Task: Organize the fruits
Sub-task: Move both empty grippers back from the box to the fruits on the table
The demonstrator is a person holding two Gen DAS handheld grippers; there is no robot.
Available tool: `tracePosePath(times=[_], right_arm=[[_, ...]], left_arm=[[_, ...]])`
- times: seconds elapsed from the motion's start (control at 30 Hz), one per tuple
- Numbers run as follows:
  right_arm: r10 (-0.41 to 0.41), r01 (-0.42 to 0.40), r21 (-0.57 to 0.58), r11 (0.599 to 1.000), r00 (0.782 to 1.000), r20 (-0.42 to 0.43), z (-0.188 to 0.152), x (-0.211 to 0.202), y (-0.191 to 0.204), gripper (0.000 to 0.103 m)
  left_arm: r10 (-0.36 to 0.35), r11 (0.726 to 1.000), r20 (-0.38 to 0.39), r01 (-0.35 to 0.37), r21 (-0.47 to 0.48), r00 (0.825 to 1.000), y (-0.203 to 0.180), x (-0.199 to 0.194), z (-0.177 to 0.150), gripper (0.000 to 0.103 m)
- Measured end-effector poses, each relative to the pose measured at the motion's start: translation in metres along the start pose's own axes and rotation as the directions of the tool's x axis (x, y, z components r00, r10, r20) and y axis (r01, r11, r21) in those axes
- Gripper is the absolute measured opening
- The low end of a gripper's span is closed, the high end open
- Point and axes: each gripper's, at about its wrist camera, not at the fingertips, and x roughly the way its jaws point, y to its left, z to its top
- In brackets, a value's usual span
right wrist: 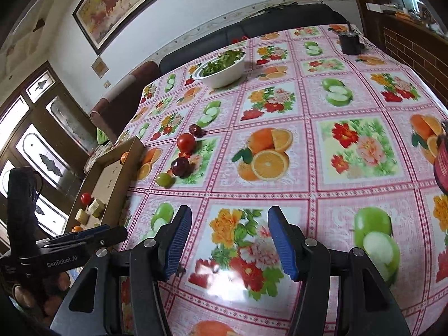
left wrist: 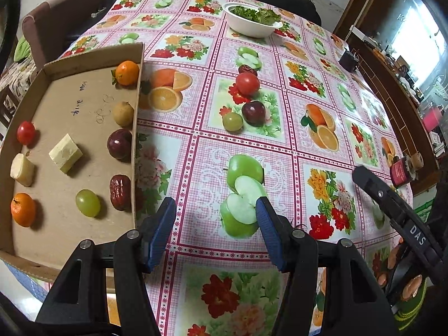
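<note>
Both jaws spread, empty — salad bowl [left wrist: 253,21] far back, cardboard tray [left wrist: 84,117] left, four fruits loose.

A table [left wrist: 280,151] covered in a pink checked cloth printed with fruit and flowers. At its left edge sits a shallow cardboard tray [left wrist: 138,106]. Just right of the tray, four loose fruits cluster: a red date [left wrist: 247,70], tomato [left wrist: 247,83], dark plum [left wrist: 253,112] and green grape [left wrist: 232,121]. Well beyond them stands a white bowl [left wrist: 252,26] of greens.

Two oranges [left wrist: 127,72], tomatoes [left wrist: 247,83], grapes [left wrist: 232,121], plums [left wrist: 253,112], dates [left wrist: 120,191] (tray plus table).
</note>
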Motion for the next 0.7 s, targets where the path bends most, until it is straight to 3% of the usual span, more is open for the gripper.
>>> tracePosePath(times=[0.23,0.37,0.57,0.6,0.63,0.7], right_arm=[[0.033,-0.037,-0.087,0.996,0.998,-0.045,0.023,0.045,0.033,0.057],[0.031,-0.043,-0.130,0.991,0.995,-0.091,0.035,0.085,0.056,0.047],[0.023,-0.044,-0.142,0.989,0.989,-0.147,0.045,0.131,0.074,0.042],[0.036,-0.056,-0.144,0.988,0.990,-0.138,0.047,0.134,0.075,0.040],[0.029,-0.051,-0.153,0.987,0.990,-0.140,0.048,0.134,0.076,0.029],[0.038,-0.055,-0.137,0.989,0.991,-0.129,0.050,0.126,0.072,0.030]], left_arm=[[-0.001,1.000,-0.006,0.001,-0.002,1.000,0.002,0.005,0.003,0.058],[-0.001,1.000,-0.012,0.001,-0.004,1.000,0.004,0.009,0.005,0.058],[0.008,1.000,-0.011,-0.008,-0.006,1.000,0.003,0.016,0.017,0.058],[0.012,1.000,-0.008,-0.012,-0.005,1.000,0.001,0.019,0.021,0.058],[0.015,1.000,-0.006,-0.015,-0.003,1.000,0.000,0.021,0.024,0.058],[0.026,1.000,-0.004,-0.026,0.004,1.000,-0.004,0.028,0.032,0.058]])
